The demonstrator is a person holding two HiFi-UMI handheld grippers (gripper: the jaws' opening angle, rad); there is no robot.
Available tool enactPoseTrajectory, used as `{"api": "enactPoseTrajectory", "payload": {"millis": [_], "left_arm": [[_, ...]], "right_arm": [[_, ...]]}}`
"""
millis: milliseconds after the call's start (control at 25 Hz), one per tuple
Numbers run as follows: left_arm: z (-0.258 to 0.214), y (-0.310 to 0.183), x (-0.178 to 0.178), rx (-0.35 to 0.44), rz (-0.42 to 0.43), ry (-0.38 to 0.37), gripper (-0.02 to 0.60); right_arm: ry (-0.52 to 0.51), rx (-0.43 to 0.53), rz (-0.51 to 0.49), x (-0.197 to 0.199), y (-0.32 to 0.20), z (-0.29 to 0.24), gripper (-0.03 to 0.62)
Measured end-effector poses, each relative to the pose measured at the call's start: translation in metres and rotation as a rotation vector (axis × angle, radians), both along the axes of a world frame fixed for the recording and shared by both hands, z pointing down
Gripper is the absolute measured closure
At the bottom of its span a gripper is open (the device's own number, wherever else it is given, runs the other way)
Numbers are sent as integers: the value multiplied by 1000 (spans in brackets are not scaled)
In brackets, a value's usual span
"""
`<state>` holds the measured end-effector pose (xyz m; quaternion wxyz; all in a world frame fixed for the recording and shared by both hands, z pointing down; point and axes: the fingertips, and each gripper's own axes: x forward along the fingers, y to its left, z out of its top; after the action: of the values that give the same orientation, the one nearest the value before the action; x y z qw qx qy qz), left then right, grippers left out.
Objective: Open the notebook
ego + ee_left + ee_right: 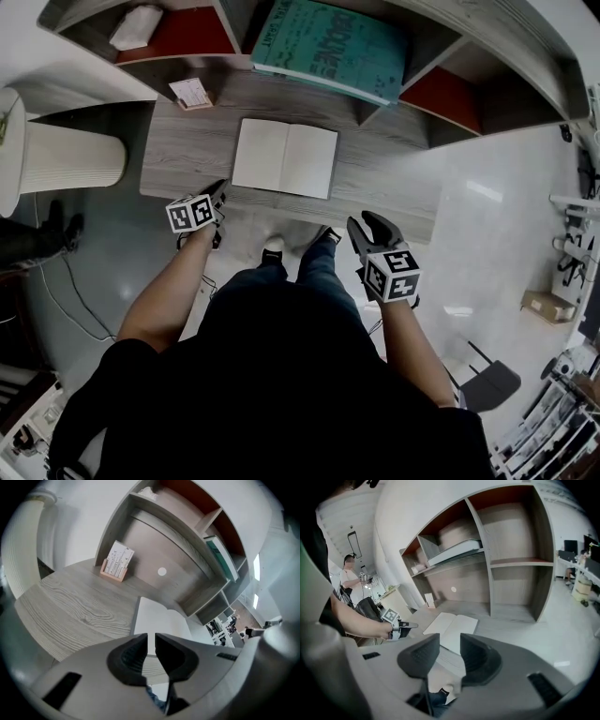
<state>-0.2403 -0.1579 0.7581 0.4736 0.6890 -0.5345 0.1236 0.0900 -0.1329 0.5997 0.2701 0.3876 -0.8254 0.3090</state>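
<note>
Lying open, notebook [284,157] ahead of left hand-held gripper [221,188], right hand-held gripper [371,225]; both released, empty

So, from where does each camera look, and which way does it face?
Head view: on the person's head, facing steeply down at the desk with the open notebook; both forearms, left gripper, right gripper and legs show.
Left gripper view: on the left gripper, facing along its slightly parted, empty jaws toward notebook and shelves.
Right gripper view: on the right gripper, facing past its open jaws to the same; left forearm shows.
Shared: all three show the notebook.
</note>
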Motion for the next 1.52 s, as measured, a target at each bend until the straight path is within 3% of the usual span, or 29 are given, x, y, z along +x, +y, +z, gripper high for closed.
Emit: {"api": "enactPoseTrajectory", "payload": {"millis": [160, 440, 760, 1520], "left_arm": [[-23, -6, 6, 55, 48, -3, 528], [-63, -15, 1, 143, 51, -2, 528], [-107, -13, -9, 253, 73, -68, 529], [-190, 5, -12, 443, 92, -2, 529]], "right_arm": [[4, 35, -11, -5, -6, -13, 456], [20, 79, -38, -10, -11, -31, 456], [24, 124, -42, -16, -15, -51, 456], [23, 201, 8, -20, -3, -89, 456]]}}
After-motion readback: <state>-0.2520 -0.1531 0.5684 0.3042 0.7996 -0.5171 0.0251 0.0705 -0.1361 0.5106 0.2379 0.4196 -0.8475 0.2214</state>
